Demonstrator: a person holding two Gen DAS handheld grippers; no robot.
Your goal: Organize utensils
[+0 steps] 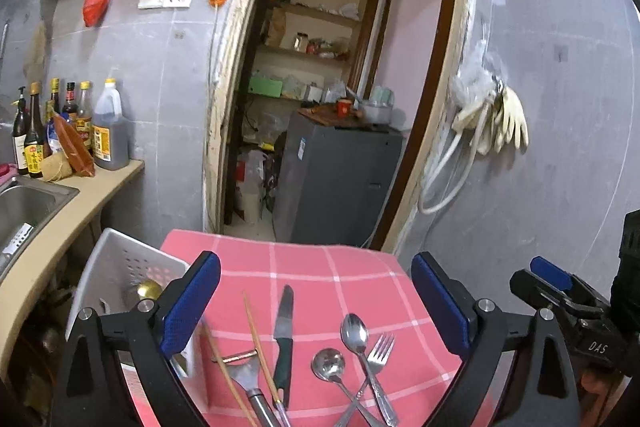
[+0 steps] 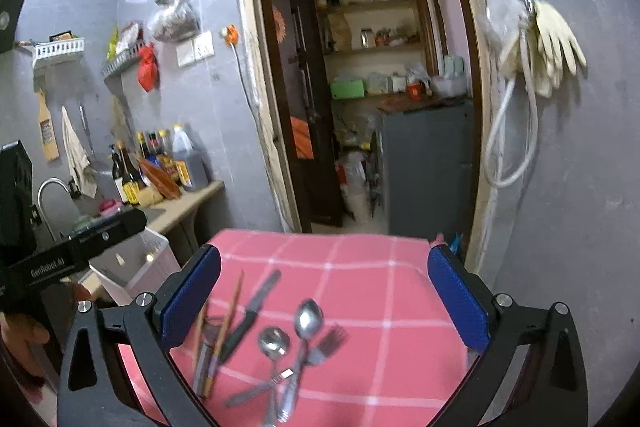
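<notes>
Left tool (image 1: 316, 301) jaws wide apart, nothing between the blue pads; right tool (image 2: 324, 297) likewise spread wide and empty. Both hang above the tabletop (image 1: 360, 267), which carries a pink checked cloth.

Utensils lie loose on the cloth at the near edge:
- knife (image 1: 283, 341), green handle, blade pointing away
- two chopsticks (image 1: 260, 347) just left of the knife, one crossing a metal peeler (image 1: 244, 373)
- round ladle-spoon (image 1: 328, 363), oval spoon (image 1: 355, 333) and fork (image 1: 378, 355) bunched together right of the knife, handles crossing

White perforated basket (image 1: 120, 259) stands at the tabletop's left edge, something brass-coloured inside, too hidden to name. Counter with sink and sauce bottles (image 1: 60, 127) beyond it, left
</notes>
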